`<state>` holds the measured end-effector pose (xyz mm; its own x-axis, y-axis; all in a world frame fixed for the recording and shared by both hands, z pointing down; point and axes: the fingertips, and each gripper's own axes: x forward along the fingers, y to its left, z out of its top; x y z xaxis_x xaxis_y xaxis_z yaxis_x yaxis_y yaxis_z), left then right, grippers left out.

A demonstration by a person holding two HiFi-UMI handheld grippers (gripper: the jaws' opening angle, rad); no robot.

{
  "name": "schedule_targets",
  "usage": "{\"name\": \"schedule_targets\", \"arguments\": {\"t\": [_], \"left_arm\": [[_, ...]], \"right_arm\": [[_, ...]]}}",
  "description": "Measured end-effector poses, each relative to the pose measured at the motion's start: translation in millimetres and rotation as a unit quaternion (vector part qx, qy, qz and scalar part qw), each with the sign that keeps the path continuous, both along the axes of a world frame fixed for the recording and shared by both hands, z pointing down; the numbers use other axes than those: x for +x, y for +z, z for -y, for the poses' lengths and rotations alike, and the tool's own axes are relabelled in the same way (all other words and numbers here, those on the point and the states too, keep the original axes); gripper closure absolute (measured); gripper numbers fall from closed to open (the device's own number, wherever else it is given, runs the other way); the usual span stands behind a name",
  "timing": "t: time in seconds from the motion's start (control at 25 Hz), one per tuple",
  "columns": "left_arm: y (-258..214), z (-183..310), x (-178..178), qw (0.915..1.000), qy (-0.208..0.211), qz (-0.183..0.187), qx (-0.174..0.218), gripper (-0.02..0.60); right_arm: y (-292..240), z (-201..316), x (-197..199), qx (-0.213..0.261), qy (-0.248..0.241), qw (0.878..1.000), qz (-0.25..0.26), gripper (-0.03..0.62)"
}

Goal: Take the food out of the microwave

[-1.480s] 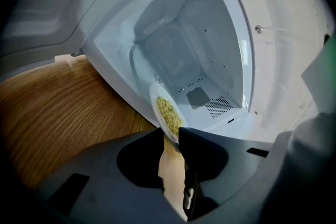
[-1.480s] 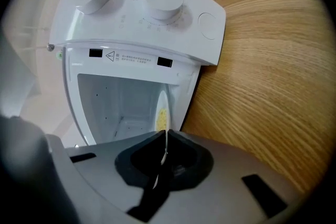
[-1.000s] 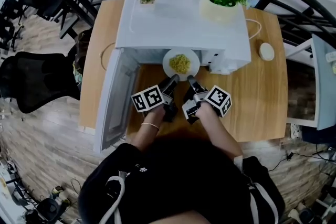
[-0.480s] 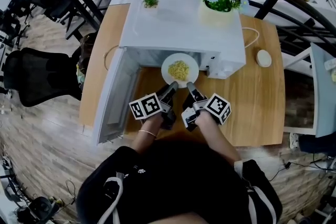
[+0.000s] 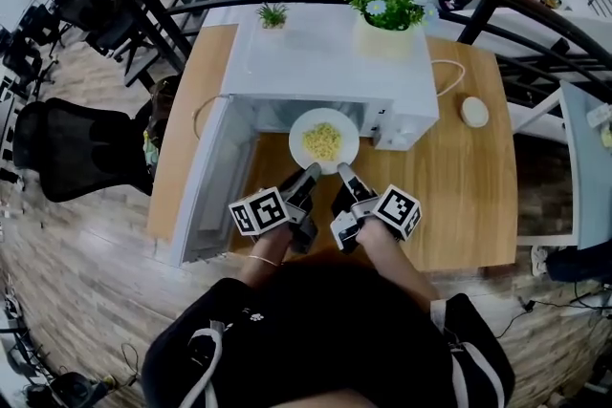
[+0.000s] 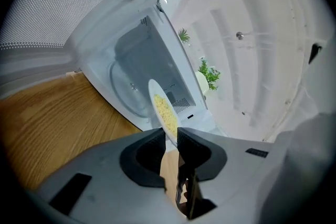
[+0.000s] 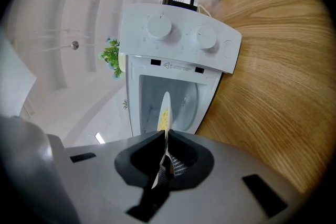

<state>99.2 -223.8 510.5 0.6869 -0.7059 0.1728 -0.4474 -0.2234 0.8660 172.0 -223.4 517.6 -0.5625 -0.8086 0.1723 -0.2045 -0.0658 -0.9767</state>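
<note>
A white plate (image 5: 323,140) of yellow food hangs just outside the mouth of the white microwave (image 5: 325,62), whose door (image 5: 212,177) stands swung open to the left. My left gripper (image 5: 311,170) grips the plate's near rim from the left and my right gripper (image 5: 342,171) grips it from the right. In the left gripper view the plate (image 6: 163,113) shows edge-on with the left gripper (image 6: 171,136) clamped on its rim; these jaws have just been closing on it. In the right gripper view the right gripper (image 7: 166,139) pinches the thin plate (image 7: 164,113) edge.
The microwave sits on a wooden table (image 5: 459,196). A flower pot (image 5: 382,10) and a small plant (image 5: 273,14) stand on its top. A white round object (image 5: 474,112) lies at the right. A black chair (image 5: 67,148) stands left of the table.
The plate has come out of the microwave cavity toward me, held by both grippers, which drew back and rose with it.
</note>
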Motion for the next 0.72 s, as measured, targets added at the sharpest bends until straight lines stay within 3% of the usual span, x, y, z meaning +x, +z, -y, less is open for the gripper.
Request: {"name": "schedule_targets", "arguments": {"t": [0.72], "left_arm": [[-28.2, -12.6, -2.4, 0.9996, -0.003, -0.007, 0.028, 0.511]], "right_arm": [[-25.2, -12.3, -1.1, 0.022, -0.012, 1.000, 0.001, 0.576]]}}
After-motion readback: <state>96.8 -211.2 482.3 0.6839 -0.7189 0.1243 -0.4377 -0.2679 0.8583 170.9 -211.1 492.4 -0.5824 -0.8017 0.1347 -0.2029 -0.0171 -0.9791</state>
